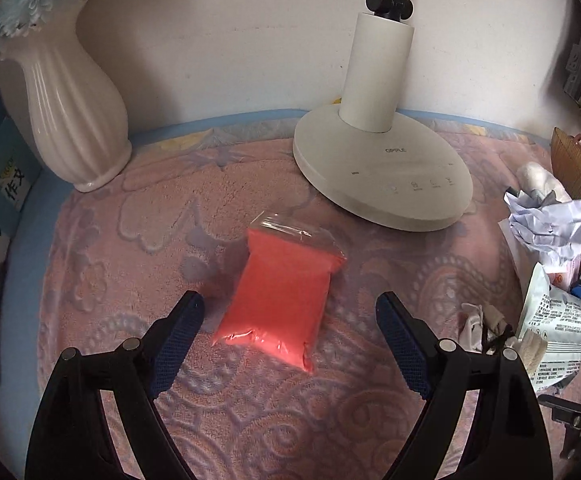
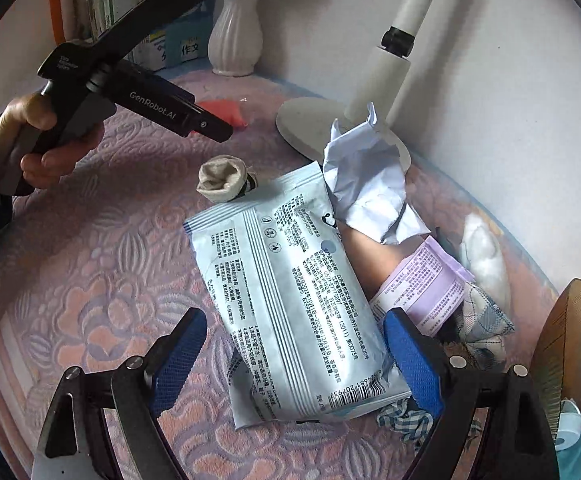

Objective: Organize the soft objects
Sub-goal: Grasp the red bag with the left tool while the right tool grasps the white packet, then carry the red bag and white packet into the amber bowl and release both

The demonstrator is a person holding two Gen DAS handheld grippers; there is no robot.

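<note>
Pink embossed cloth covers the table under both grippers. The left gripper points down with its jaws spread wide and nothing held; a red packet in clear plastic lies flat on the cloth between and just beyond the fingertips, untouched by either pad. Behind it stand a white lamp base and, to the left, a ribbed white vase. The right gripper is likewise wide open and empty, hovering over a pale blue printed pouch that lies between its fingers. Around the pouch lie a rolled beige sock, crumpled white paper, a lilac packet and checked fabric. A hand holds the left gripper's handle at upper left.
</note>
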